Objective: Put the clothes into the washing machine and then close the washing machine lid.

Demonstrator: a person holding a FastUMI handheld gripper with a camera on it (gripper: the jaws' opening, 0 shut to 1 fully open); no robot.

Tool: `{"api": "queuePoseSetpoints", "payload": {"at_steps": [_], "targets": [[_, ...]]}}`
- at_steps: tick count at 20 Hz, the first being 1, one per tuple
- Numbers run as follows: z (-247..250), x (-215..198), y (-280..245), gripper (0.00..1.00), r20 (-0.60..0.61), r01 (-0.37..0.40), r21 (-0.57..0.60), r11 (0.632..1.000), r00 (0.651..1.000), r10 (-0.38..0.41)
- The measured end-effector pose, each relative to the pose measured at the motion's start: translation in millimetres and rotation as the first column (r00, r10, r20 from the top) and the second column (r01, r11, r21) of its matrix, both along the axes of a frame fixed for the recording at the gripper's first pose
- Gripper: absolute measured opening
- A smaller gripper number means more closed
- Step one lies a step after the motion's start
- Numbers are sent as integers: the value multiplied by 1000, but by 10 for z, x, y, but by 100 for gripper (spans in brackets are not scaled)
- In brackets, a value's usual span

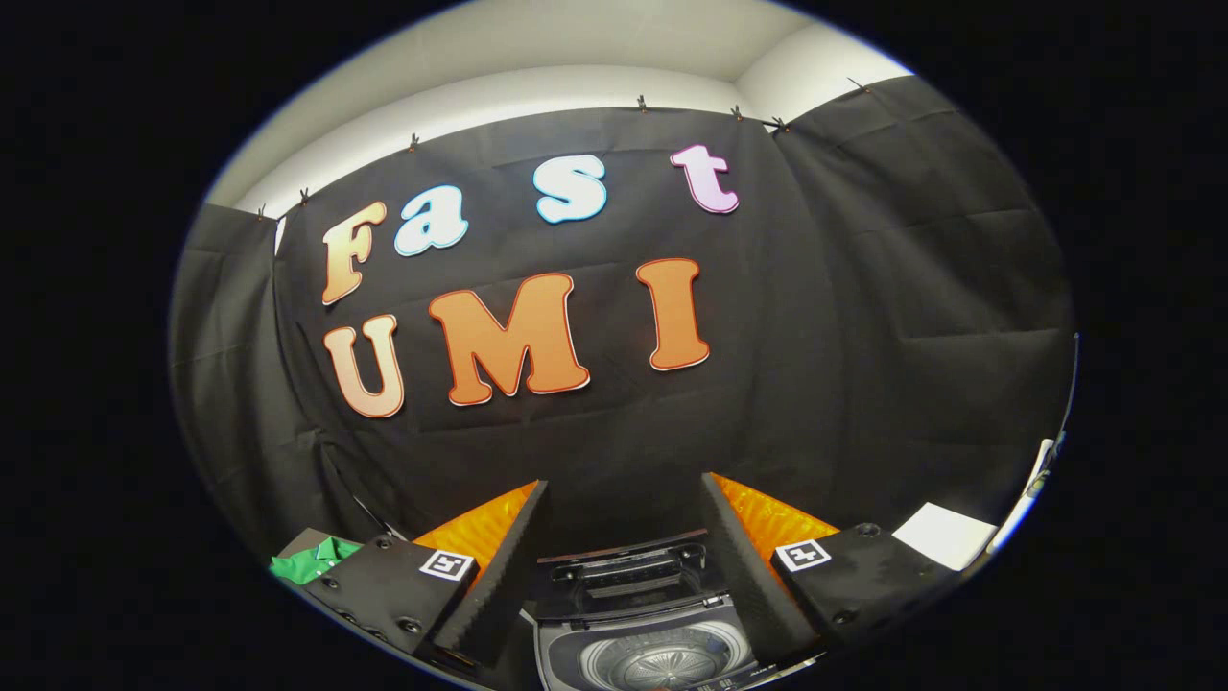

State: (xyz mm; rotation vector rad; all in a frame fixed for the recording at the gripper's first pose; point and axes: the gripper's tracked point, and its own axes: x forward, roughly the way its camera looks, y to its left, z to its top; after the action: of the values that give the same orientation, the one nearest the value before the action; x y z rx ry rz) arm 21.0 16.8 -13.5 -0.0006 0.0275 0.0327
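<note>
My gripper [624, 537] hangs wide open with nothing in it, poised above the washing machine [645, 645], whose lid [624, 574] stands raised so the drum can be loaded. The green clothes [312, 559] lie off beside my left finger, so I judge fetching them comes first.

The desk [297, 547] is dark, and little of it shows. A green shirt [312, 559] lies on it, well off to the left of the fingers. On the far right sits a flat white thing [945, 536], maybe a sheet of paper; it is hard to tell.
</note>
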Motion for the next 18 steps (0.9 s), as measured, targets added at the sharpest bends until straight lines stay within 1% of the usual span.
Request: {"api": "queuePoseSetpoints", "payload": {"at_steps": [6, 9, 14, 18], "targets": [[-27, 53, 72, 99, -9, -14, -2, 1000, 1000, 14], [-100, 63, 218, 99, -25, -39, -5, 999, 999, 39], [-289, 48, 608, 99, -65, -111, -11, 994, 992, 110], [-455, 6, 1047, 98, -97, -188, -21, 982, 978, 185]]}}
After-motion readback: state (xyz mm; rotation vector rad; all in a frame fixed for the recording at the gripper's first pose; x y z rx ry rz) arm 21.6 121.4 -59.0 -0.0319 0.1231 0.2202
